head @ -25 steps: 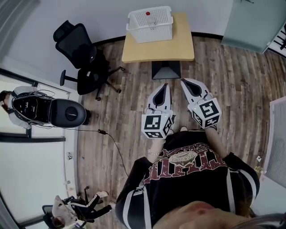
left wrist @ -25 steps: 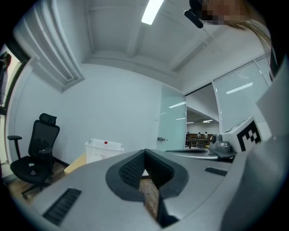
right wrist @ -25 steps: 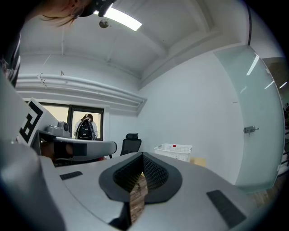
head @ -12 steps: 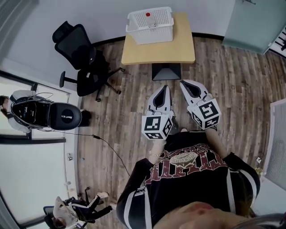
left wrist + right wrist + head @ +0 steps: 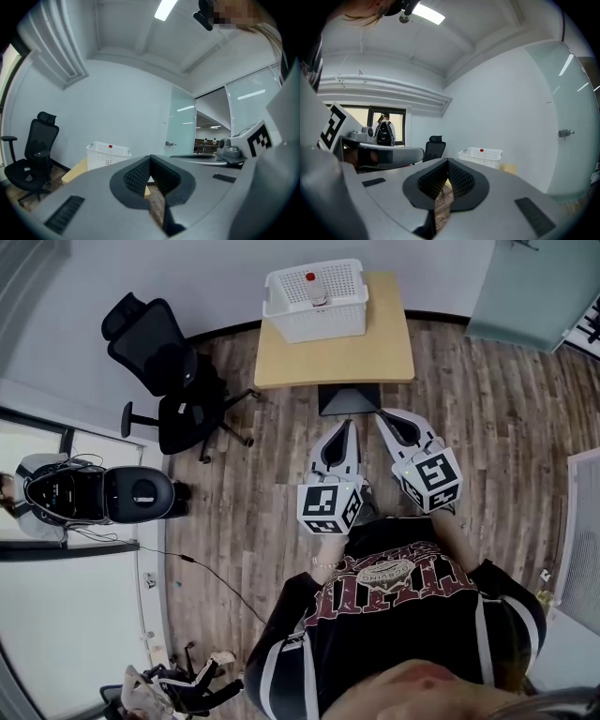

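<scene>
1. We hold the left gripper (image 5: pixel 348 424) and right gripper (image 5: pixel 383 414) side by side before the chest, both aimed at the table (image 5: pixel 337 357). We judge this a carrying pose, well apart from everything.
2. Jaws on each are closed tip to tip, with nothing between them.
3. The white basket (image 5: pixel 316 320) sits at the table's far edge, near the wall, with a red-capped item (image 5: pixel 310 277) inside.
4. A black office chair (image 5: pixel 164 362) stands left of the table. A dark base (image 5: pixel 349 397) under its near edge lies between grippers and basket.
</scene>
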Motion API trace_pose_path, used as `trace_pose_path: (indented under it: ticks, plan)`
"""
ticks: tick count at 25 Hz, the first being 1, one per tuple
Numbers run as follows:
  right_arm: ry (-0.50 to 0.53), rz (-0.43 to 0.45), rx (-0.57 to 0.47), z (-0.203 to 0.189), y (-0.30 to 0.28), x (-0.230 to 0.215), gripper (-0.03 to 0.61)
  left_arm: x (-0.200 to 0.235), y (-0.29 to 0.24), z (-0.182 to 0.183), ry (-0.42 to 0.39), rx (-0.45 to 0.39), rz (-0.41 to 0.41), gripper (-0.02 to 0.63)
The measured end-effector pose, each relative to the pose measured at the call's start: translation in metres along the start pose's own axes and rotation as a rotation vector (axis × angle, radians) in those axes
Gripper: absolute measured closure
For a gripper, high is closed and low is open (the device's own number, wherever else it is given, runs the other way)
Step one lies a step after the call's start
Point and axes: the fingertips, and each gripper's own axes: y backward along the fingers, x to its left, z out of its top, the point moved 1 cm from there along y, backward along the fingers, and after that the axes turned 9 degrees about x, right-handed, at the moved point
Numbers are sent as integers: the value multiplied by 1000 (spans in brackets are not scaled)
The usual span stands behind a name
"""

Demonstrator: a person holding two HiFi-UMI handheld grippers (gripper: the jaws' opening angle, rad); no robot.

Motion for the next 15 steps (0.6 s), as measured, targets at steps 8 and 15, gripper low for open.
trace_pose_path:
  ticks: [8, 15]
  plan:
    - [-8, -17, 12, 11, -38, -18, 561, 31, -33, 10, 12, 20, -23, 568]
    - [-14, -15, 22, 16, -68, -30, 561, 53, -57, 15, 18, 32, -36, 568]
